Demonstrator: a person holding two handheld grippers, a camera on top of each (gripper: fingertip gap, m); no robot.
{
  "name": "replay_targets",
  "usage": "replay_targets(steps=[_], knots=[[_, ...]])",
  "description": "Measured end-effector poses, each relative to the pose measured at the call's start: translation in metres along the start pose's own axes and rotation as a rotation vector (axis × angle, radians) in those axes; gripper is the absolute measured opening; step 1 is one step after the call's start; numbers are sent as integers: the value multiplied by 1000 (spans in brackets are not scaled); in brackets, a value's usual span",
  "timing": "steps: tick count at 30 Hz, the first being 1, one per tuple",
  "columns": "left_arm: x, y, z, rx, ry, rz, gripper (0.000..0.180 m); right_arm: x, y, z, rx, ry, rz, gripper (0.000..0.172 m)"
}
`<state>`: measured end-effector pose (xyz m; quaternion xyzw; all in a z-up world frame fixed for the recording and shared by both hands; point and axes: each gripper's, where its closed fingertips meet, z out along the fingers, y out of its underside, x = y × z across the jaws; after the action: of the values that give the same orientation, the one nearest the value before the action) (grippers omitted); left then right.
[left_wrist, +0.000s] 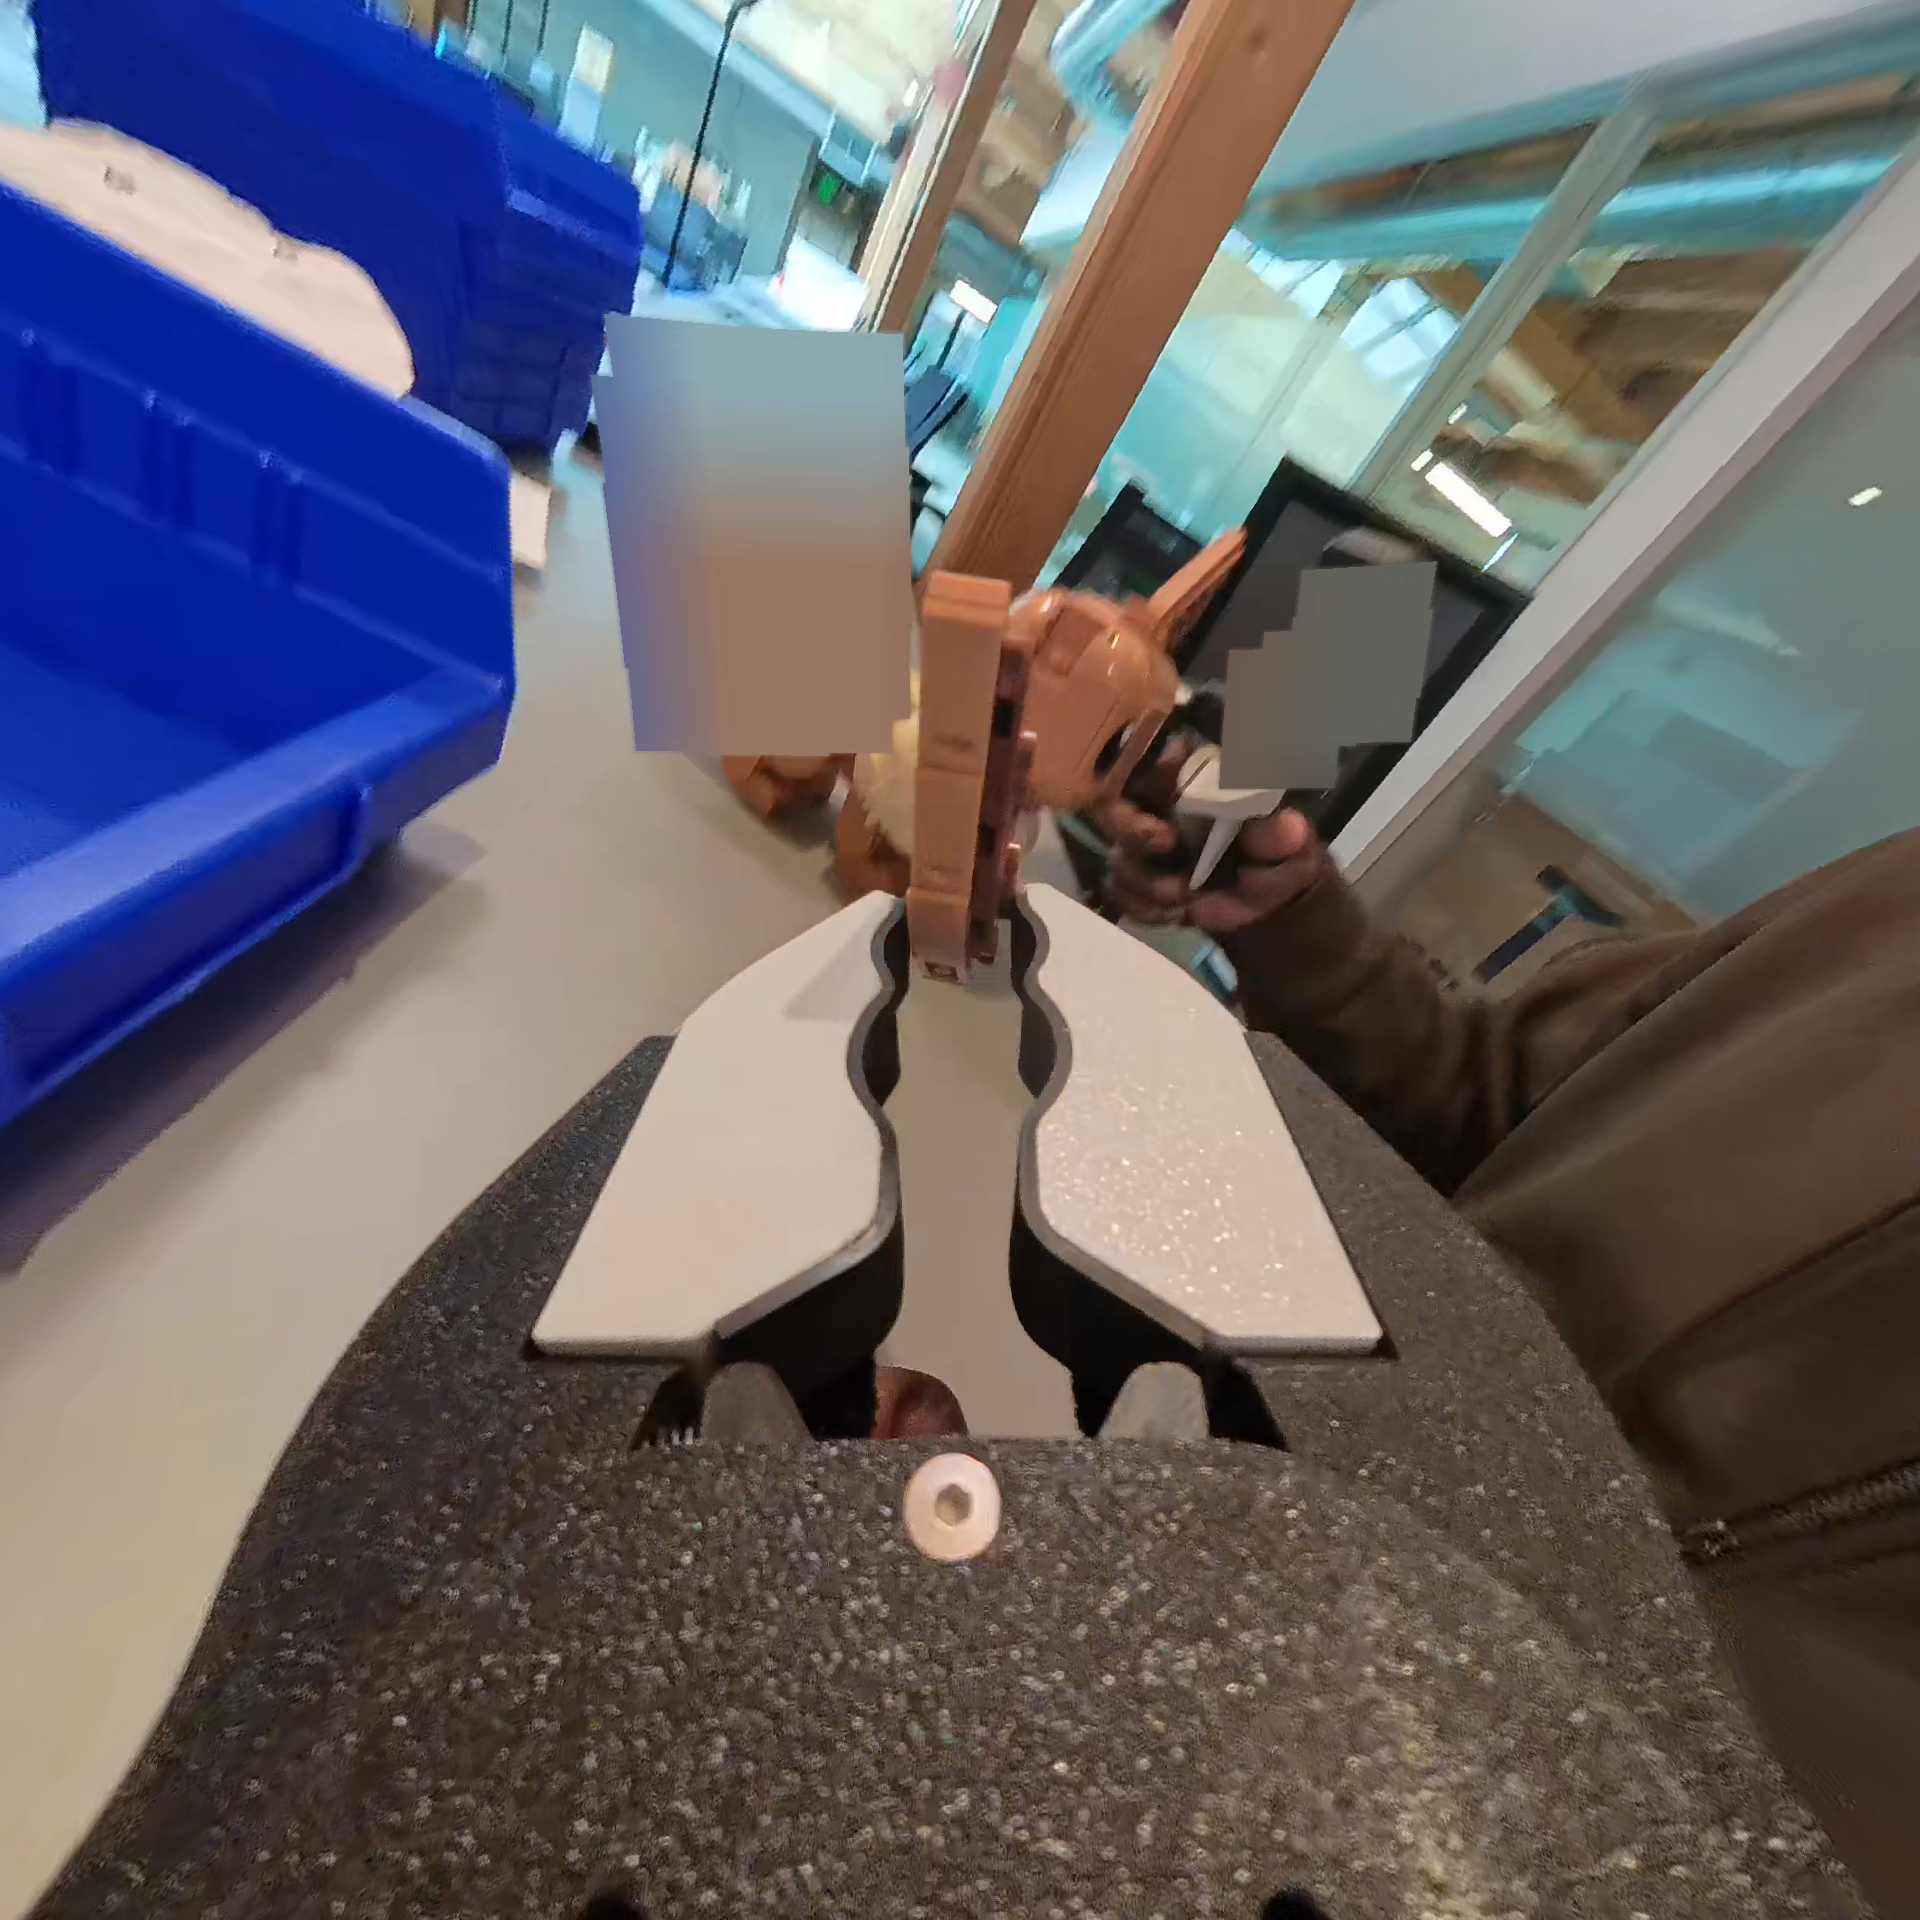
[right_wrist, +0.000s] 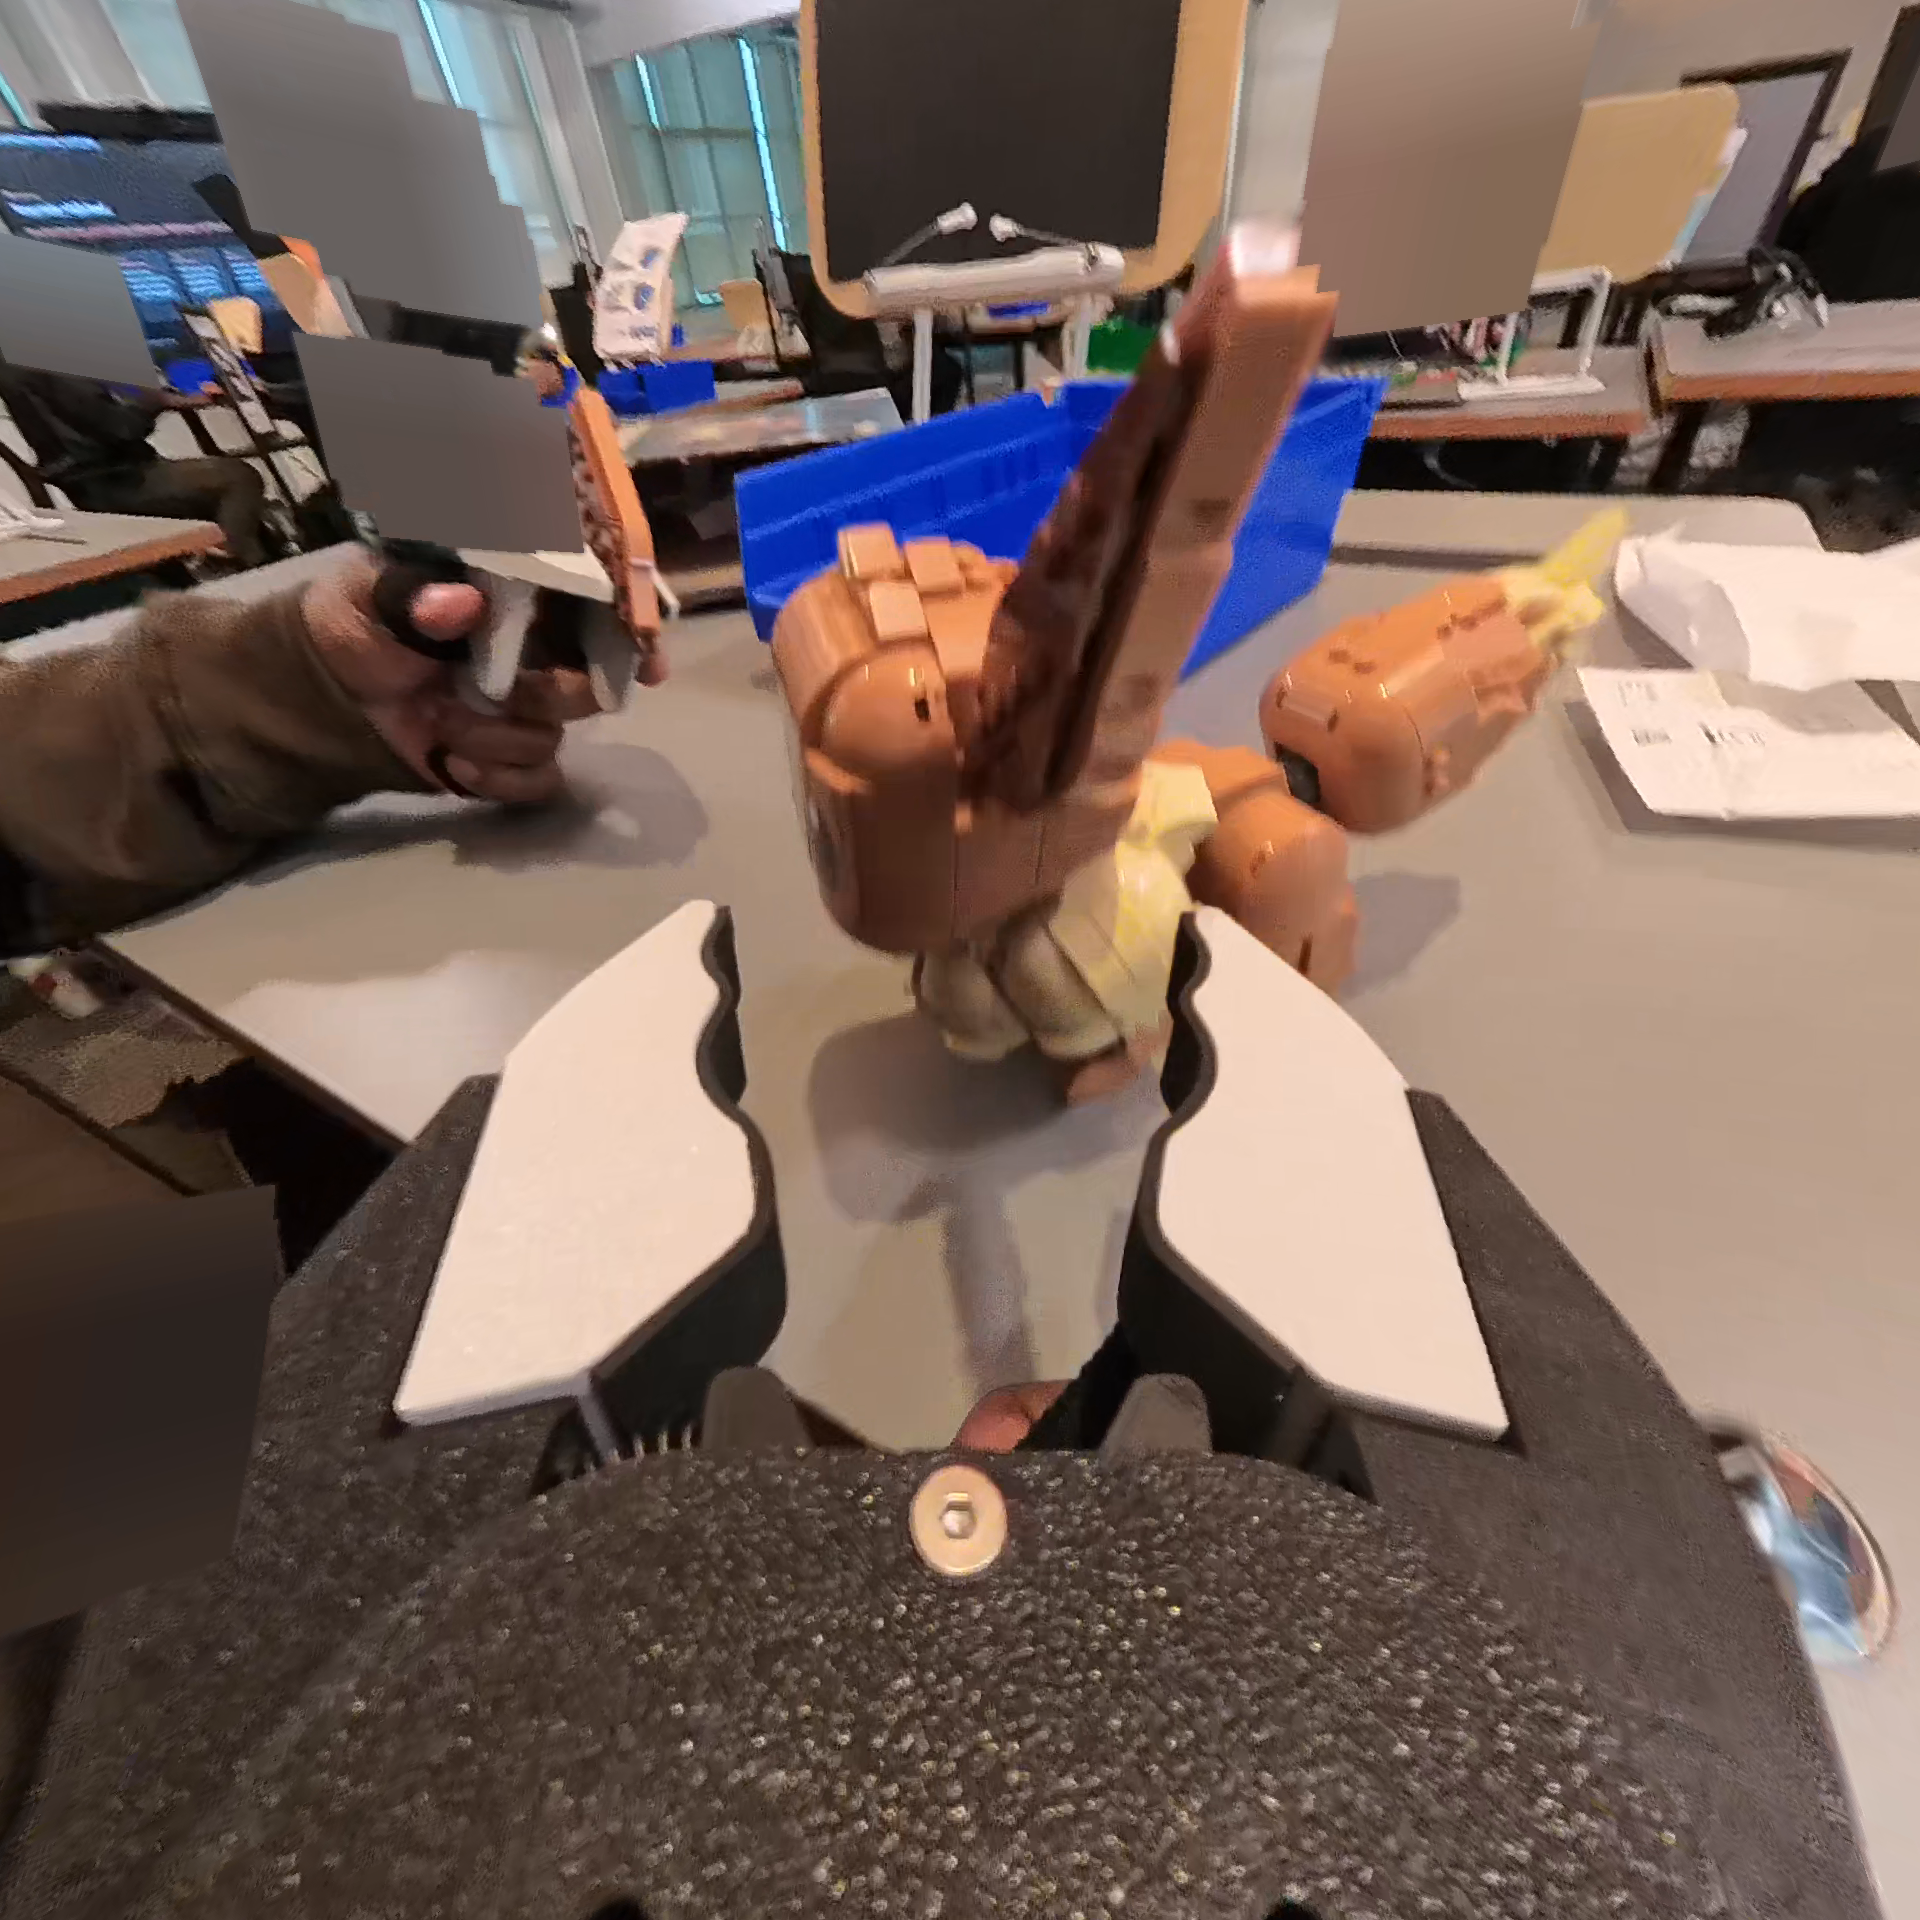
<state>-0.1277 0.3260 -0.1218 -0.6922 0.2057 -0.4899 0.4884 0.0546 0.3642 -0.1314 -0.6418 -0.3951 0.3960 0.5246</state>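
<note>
Nearest the left wrist lens, the left gripper (left_wrist: 958, 940) is clenched on the lower end of a long tan-and-brown brick-built ear piece (left_wrist: 961, 769), one pad on each flat side, and the piece stands upright out of the fingertips. From the right wrist view the same piece (right_wrist: 613, 520) shows at the far left, carried above the grey surface (right_wrist: 1558, 1091) by a hand (right_wrist: 457, 675) in a brown sleeve, well apart from the figure.

Between and just beyond the spread fingers of the right gripper (right_wrist: 956, 966) stands a brown brick-built animal figure (right_wrist: 935, 790) with a cream chest, its head tipped toward the lens and one tall ear rising from it. That gripper is released; its right fingertip looks to lie against the figure's cream chest, though blur makes contact hard to judge, and the left fingertip stands clear. Behind the figure its rounded brown tail with a yellow tip (right_wrist: 1434, 686) juts to the right.

Farther back a blue bin (right_wrist: 883, 509) sits on the surface, and white papers (right_wrist: 1766, 717) lie at the right edge. In the left wrist view, larger blue bins (left_wrist: 208, 644) fill the left side.
</note>
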Motion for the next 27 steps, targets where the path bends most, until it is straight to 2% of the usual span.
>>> replay_targets(steps=[3,5,8,10,14,17,19,22,27], knots=[[-1,23,-16,-128,-103,14,19,-3,17,-27,-67,40,2,73],[2,31,-30,-161,-157,18,19,-12,24,-44,-104,35,-7,64],[9,33,-50,-115,-194,-31,19,-39,24,-56,-139,-30,-36,55],[16,26,-61,-26,-193,-85,19,-64,18,-46,-138,-87,-90,54],[28,12,-81,156,-180,-179,19,-123,3,13,-121,-239,-207,54],[28,15,-95,197,-229,-188,19,-163,-3,72,-118,-337,-289,54],[23,22,-107,175,-330,-141,19,-184,-10,108,-97,-399,-307,54],[26,31,-122,116,-409,-75,19,-212,-25,154,-55,-506,-255,54],[28,54,-147,-25,-511,51,19,-251,-39,204,-57,-717,-133,54]])
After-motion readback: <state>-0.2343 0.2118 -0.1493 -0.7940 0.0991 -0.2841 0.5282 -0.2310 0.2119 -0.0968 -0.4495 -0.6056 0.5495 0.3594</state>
